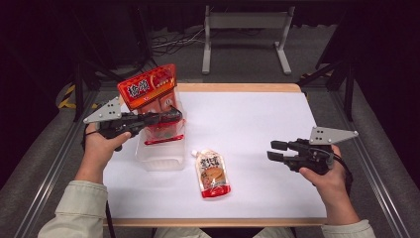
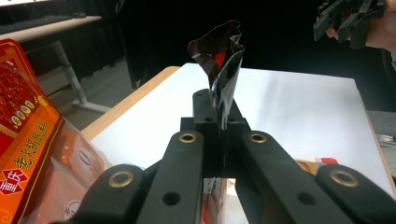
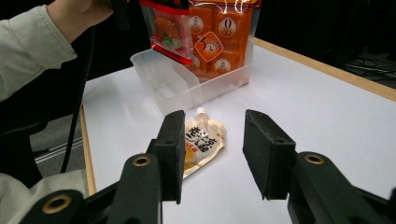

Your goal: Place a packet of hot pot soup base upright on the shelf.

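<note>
Left gripper (image 1: pixel 173 115) hides clamped pouch (image 1: pixel 166 130) (label unreadable).

Overhead forward-down; two close tool-mounted views, shared table (image 1: pixel 257 124).

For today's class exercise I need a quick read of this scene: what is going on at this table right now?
A person is packing snack packets into a clear plastic bin. The left gripper is shut on a small red packet, holding it over the bin, where a big orange bag already stands. The right gripper is open, holding nothing, off to the right. A spouted pouch lies flat on the white table.
</note>
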Motion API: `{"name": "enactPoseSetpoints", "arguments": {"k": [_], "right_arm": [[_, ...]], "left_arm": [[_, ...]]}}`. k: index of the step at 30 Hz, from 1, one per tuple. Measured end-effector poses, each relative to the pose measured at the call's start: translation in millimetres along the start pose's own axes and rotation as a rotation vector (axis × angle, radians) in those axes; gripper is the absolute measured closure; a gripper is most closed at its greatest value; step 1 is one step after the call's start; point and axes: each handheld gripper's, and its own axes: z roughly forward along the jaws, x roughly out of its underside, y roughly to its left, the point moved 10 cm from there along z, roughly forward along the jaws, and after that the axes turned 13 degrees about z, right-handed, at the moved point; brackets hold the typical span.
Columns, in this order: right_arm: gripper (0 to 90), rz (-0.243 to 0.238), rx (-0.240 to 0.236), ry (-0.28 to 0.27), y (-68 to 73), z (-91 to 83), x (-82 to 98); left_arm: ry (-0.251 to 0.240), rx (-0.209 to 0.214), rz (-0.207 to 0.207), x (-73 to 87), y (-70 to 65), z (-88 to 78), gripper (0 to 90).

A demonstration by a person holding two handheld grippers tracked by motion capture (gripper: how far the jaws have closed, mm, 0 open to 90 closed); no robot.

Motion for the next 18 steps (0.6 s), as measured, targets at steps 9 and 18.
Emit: {"name": "enactPoseSetpoints", "arguments": {"k": [9,18], "right_arm": [[59.6,0.002,-0.003,0.001,-0.3,0.5,0.2],[59.3,0.001,-0.01,0.002,0.4,1.6,0.6]], "left_arm": [[0.012,-0.003,-0.024,14.3,0.7,4.9,89.5],[0.04,0.02,-0.016,24.3,-2.7,11.9,89.4]]}}
